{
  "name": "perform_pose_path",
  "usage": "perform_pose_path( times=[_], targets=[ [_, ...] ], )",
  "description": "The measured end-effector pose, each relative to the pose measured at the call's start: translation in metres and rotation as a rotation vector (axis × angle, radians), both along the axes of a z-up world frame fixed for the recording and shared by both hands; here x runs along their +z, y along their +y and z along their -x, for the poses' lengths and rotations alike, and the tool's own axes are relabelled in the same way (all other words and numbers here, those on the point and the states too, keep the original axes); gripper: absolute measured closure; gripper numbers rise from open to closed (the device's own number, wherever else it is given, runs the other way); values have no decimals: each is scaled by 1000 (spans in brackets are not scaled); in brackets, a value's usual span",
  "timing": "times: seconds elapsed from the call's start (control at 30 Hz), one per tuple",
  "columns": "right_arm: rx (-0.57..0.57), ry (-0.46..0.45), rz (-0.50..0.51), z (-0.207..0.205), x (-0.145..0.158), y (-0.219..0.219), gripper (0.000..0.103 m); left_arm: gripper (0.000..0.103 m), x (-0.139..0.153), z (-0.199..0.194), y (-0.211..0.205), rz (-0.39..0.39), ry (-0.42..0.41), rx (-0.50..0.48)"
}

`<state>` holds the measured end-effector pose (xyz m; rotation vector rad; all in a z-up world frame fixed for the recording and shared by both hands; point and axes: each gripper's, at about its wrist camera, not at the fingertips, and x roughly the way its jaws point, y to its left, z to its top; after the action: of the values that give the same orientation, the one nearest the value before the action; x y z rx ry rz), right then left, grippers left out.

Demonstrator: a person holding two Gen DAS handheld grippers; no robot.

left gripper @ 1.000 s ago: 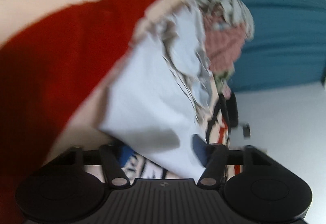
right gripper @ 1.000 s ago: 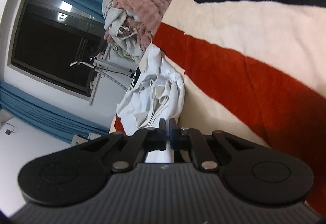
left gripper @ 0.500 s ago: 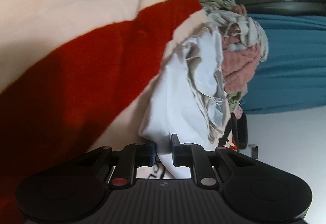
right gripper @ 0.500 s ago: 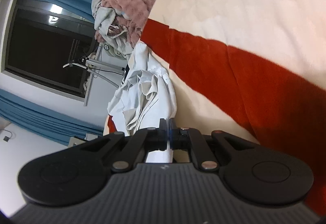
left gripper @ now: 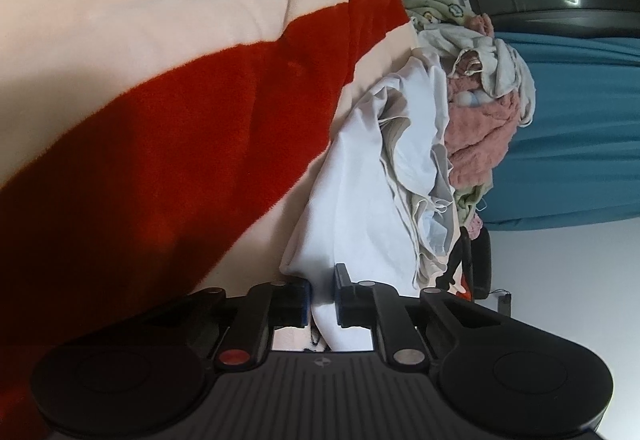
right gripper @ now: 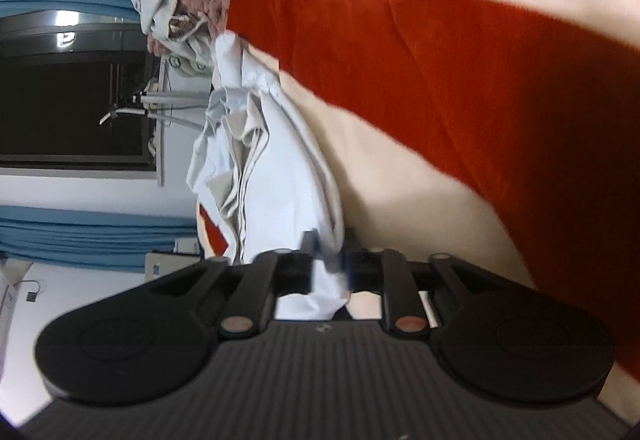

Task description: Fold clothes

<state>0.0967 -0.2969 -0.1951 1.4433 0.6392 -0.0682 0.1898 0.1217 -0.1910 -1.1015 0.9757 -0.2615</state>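
Observation:
A crumpled white garment [left gripper: 360,200] lies along the edge of a bed with a striped cream, red and black blanket [left gripper: 180,128]. My left gripper [left gripper: 322,298] is shut on a fold of the garment, with white cloth filling the narrow gap between its blue pads. In the right wrist view the same white garment [right gripper: 276,168] runs down into my right gripper [right gripper: 330,264]. Its fingers look blurred and stand a little apart, with cloth bunched between them.
A heap of other clothes, with a pink fleece [left gripper: 476,132] and a grey-white piece [right gripper: 160,0], sits beyond the garment. Blue curtains [left gripper: 580,128], a dark window [right gripper: 72,100] and a metal stand [right gripper: 160,100] lie behind it. The blanket [right gripper: 440,60] spreads wide beside the garment.
My left gripper went from open around the garment to shut on it. My right gripper's fingers, pressed tight before, now stand slightly wider on the cloth. Both views have rolled.

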Motion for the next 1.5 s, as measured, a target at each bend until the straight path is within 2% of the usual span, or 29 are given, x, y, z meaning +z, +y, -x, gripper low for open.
perform_pose_path(
  times=[0.1,0.13,0.17,0.2,0.27,0.47,0.63,0.83,1.03,1.13,1.3,1.4,1.5],
  targets=[
    [5,-10,42,3,6,3,80,95,5,2,-1,-10,-24,-2],
    [9,-14,82,3,12,4,82,96,7,3,0,-11,-37,-4],
    [11,-23,109,4,16,4,91,96,10,4,0,-11,-49,-5],
    [7,-32,125,5,19,4,94,96,12,6,0,-11,-62,-7],
    [-2,-49,149,8,24,4,96,97,17,8,1,-12,-87,-10],
    [-28,-158,227,19,47,6,97,97,39,20,3,-31,-194,-30],
    [-32,-228,292,33,68,9,97,98,65,49,4,-76,-283,-60],
    [-53,-306,350,71,91,17,97,98,96,86,5,-132,-388,-98],
    [-61,-364,415,137,104,31,97,98,117,151,25,-109,-430,-112],
    [-81,-429,393,178,108,33,97,98,133,182,34,-91,-456,-133],
    [-84,-463,507,213,134,41,97,98,158,214,32,-109,-501,-161],
    [-98,-470,549,216,145,41,97,98,164,208,28,-105,-495,-167],
    [-99,-441,541,186,150,33,96,97,172,178,20,-124,-473,-178]
  ],
)
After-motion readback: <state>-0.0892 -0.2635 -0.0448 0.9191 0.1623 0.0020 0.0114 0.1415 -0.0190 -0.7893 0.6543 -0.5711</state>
